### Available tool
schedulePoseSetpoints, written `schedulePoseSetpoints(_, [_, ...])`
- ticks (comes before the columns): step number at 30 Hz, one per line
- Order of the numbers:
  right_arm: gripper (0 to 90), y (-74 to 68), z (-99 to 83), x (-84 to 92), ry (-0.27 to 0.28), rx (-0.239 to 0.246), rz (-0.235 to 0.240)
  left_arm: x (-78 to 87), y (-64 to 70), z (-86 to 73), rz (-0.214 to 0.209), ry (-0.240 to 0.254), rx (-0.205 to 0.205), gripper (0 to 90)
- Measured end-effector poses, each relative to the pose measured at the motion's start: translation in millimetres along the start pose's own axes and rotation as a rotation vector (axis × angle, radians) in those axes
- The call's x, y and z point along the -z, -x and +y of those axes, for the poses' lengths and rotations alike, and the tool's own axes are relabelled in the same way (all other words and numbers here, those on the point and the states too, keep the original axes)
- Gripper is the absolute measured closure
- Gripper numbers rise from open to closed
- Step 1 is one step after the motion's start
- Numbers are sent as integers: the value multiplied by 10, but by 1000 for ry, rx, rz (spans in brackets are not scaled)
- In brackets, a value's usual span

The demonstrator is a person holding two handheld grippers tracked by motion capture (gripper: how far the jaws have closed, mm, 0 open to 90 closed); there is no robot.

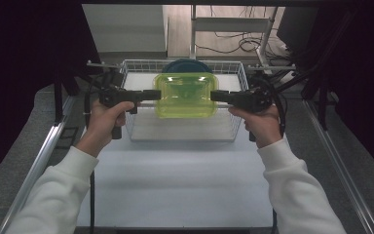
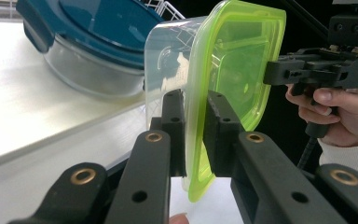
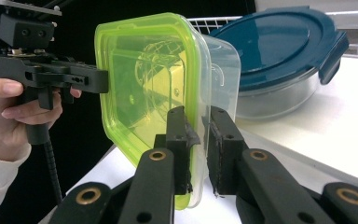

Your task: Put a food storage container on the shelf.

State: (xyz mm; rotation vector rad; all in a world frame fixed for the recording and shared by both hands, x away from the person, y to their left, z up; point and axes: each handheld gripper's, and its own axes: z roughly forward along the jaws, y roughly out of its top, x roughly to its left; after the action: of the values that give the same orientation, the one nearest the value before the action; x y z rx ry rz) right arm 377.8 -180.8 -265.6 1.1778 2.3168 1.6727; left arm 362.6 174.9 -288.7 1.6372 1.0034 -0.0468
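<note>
Gripping the box [image 1: 185, 95] from both ends: left gripper [image 1: 152, 94] pinches its left rim, right gripper [image 1: 216, 96] pinches its right rim, jaws pressed onto the green lid [image 2: 233, 65] edge. Box hangs above the wire basket [image 1: 135, 130], clear of the basket floor, lid up. Blue-lidded bowl [image 1: 187, 66] sits in the basket's far end, just behind the box.

High view down — gripper views close, opposed, sharing container [image 1: 185, 95].
</note>
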Motion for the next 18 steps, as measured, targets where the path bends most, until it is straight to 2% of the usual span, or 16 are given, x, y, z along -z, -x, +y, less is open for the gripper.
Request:
schedulePoseSetpoints(4, [790, 18, 71, 6, -2, -1, -10, -18, -9, 86, -2, -4, 2, 802])
schedulePoseSetpoints(10, [790, 32, 192, 24, 3, 10, -24, -39, 6, 252, 1, -1, -19, 802])
schedulePoseSetpoints(18, [790, 77, 337, 26, 13, 2, -28, -80, -35, 420, -2, -3, -18, 802])
